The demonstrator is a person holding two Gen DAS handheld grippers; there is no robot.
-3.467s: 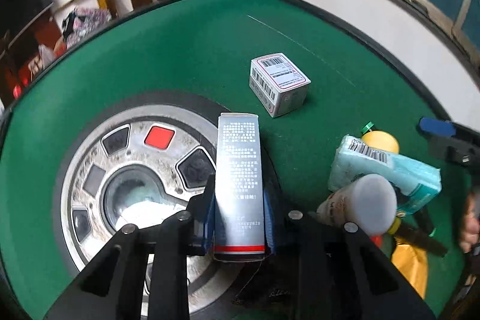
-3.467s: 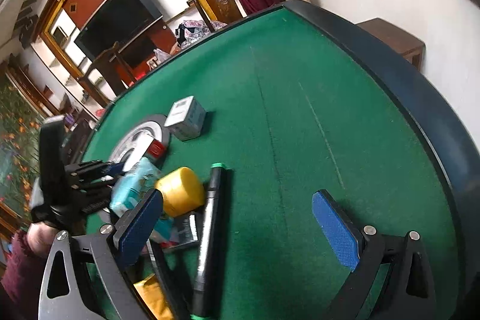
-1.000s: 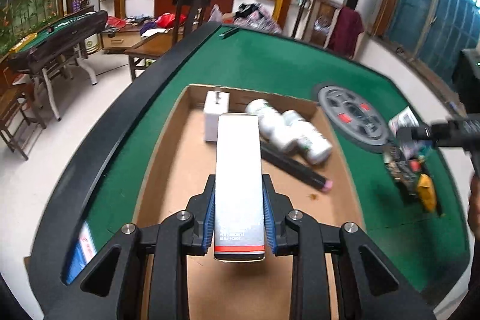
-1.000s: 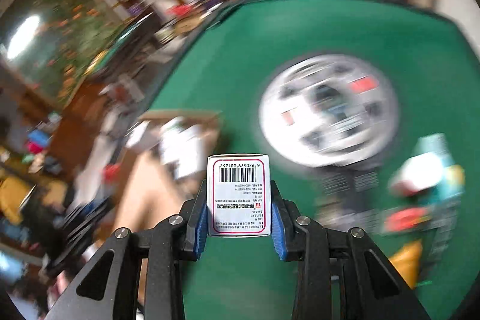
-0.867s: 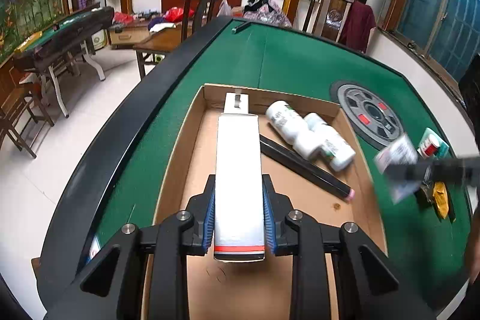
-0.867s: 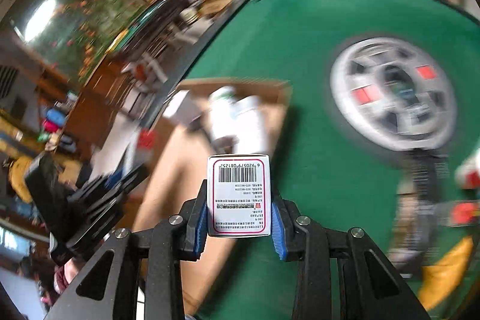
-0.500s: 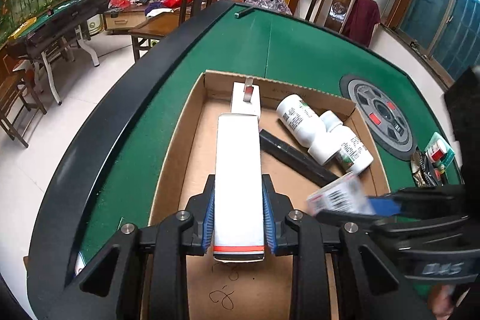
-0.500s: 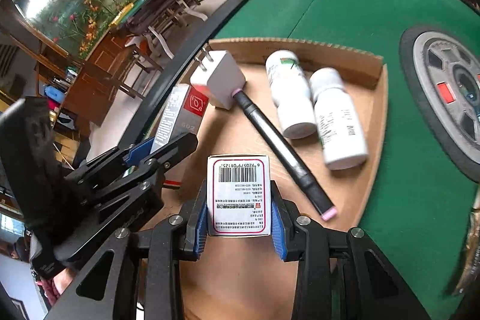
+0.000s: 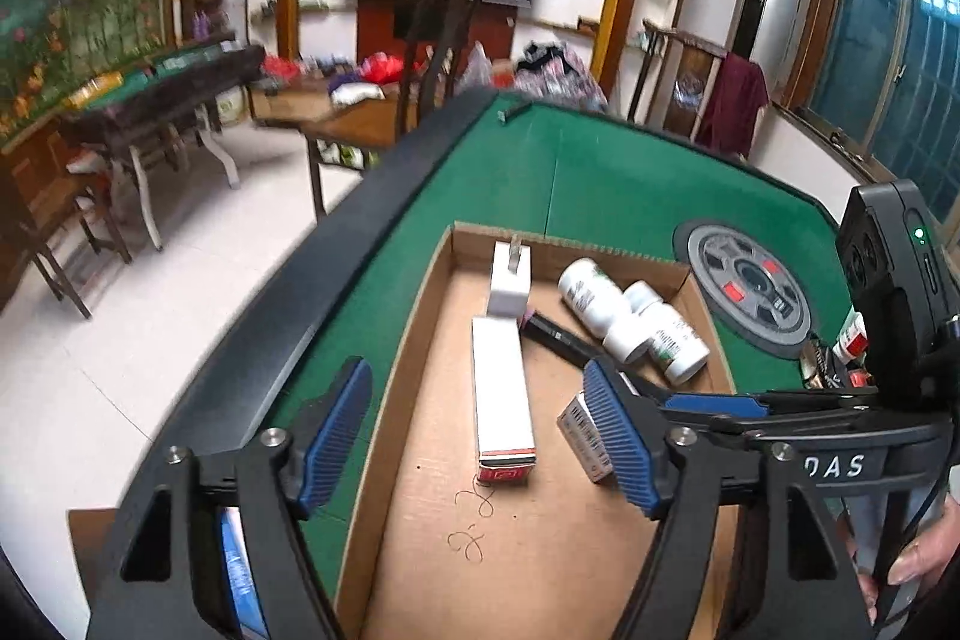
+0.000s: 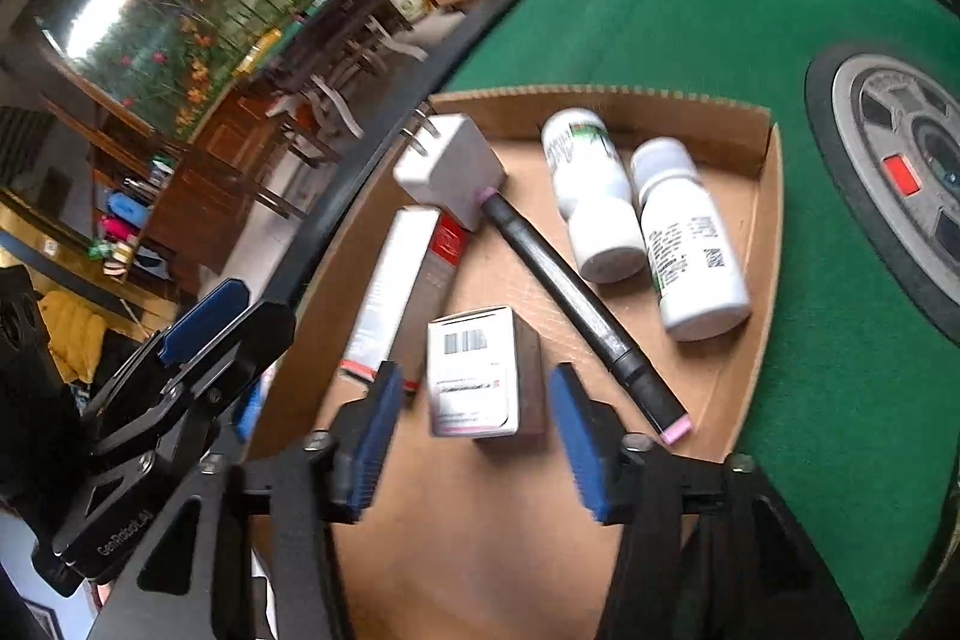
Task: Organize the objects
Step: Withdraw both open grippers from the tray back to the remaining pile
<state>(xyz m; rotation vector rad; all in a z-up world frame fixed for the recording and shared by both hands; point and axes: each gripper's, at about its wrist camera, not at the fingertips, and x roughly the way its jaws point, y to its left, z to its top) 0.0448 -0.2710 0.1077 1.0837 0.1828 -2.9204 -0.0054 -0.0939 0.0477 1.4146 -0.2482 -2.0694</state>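
Both grippers are over the cardboard tray that sits on the green table, close to the table's black edge rail.

Left gripper has its fingers spread wide with nothing between them. The long box lies flat on the tray floor, running lengthwise toward the far wall, red-striped end nearest the camera. Its far end touches or nearly touches the white charger, which sits against the far wall with its prongs pointing at that wall.

Right gripper is open too, blue pads on either side of the small barcode box but not touching it. That box rests on the tray floor just beside the long box's near end, toward the tray's near edge.

A black marker lies diagonally across the middle, one pink tip against the charger and the other near the tray's right wall. Two white bottles lie on their sides next to each other in the far right corner, caps pointing toward the near edge.

Out on the felt past the tray's right wall there's a round grey disc with red and dark buttons.
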